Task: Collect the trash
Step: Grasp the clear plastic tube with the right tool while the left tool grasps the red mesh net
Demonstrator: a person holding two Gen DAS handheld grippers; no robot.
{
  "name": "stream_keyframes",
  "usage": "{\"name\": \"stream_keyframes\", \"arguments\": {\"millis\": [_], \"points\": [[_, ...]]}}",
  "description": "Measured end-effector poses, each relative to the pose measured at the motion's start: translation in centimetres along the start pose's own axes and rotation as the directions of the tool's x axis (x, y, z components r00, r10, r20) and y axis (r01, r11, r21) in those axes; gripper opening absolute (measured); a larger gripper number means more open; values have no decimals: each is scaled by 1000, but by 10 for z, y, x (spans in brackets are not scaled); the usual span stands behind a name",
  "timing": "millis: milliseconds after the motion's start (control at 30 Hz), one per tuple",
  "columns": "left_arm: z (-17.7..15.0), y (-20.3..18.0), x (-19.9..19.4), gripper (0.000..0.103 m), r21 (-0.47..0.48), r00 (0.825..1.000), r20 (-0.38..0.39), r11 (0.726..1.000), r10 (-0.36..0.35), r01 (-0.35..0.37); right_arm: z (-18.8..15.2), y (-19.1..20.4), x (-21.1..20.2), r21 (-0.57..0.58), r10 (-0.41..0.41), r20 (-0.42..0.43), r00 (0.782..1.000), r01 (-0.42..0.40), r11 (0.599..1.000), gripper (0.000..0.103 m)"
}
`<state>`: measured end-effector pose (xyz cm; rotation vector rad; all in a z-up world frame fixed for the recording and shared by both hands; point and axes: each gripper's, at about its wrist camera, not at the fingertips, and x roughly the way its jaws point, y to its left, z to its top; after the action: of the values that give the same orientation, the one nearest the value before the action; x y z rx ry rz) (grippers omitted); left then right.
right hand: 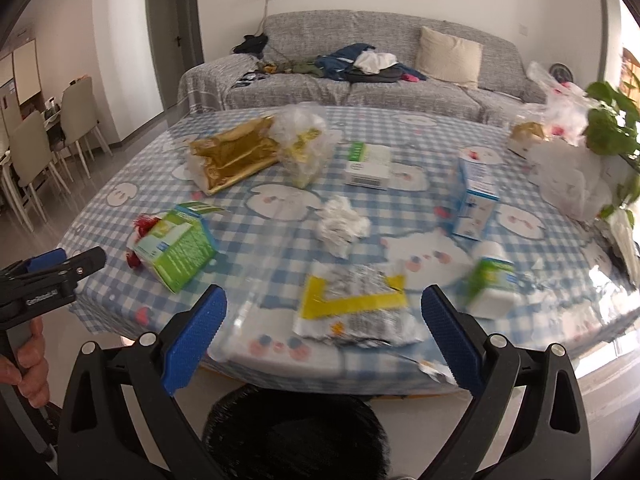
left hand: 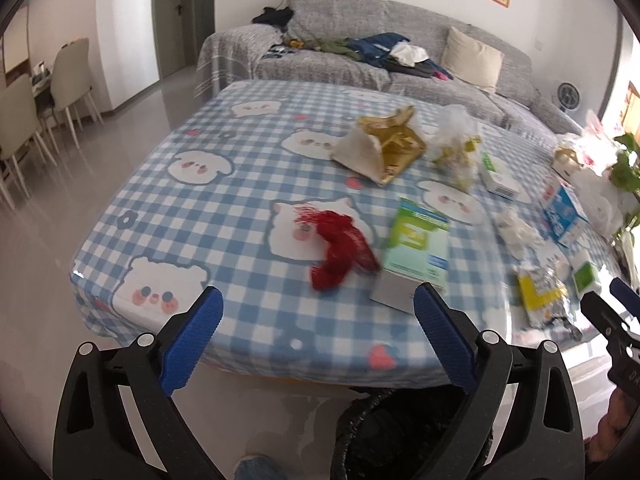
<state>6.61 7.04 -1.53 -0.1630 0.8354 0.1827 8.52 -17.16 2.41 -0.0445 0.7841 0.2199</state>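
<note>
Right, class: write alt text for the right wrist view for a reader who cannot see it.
An open right gripper hangs over the near edge of a checked tablecloth strewn with trash: a yellow-and-silver wrapper, a green carton, crumpled tissue. A black bin bag sits below.

Tbl left clear, trash crowds right

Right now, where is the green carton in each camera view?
Left wrist view: green carton lies right of centre, just beyond the right finger of the left gripper.
Right wrist view: green carton sits at left, near the table edge.
Shared landmark: the red scrap beside it.
</note>
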Motion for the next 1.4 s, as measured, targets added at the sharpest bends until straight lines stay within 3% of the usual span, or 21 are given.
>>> {"name": "stream_keyframes", "arguments": {"millis": [200,433,967,1267,1333,1400], "points": [[16,16,28,88,-50,999,-45,999,-11,9,13,29,30,-37,22,-32,999,-23,999,90],[42,21,60,84,-75,997,-83,997,0,-6,20,42,69,-36,29,-87,996,-32,999,78],[52,11,102,76,-33,985,-164,998,51,-57,15,46,101,6,43,-157,987,-42,999,53],[55,10,115,59,-48,981,-191,999,16,-26,14,47,112,18,43,-185,982,-41,999,40],[56,9,116,51,-48,982,-191,999,10,-20,14,48,113,16,42,-188,981,-40,999,36],[57,8,116,36,-53,981,-194,999,3,-13,14,48,114,12,37,-186,982,-36,999,33]]}}
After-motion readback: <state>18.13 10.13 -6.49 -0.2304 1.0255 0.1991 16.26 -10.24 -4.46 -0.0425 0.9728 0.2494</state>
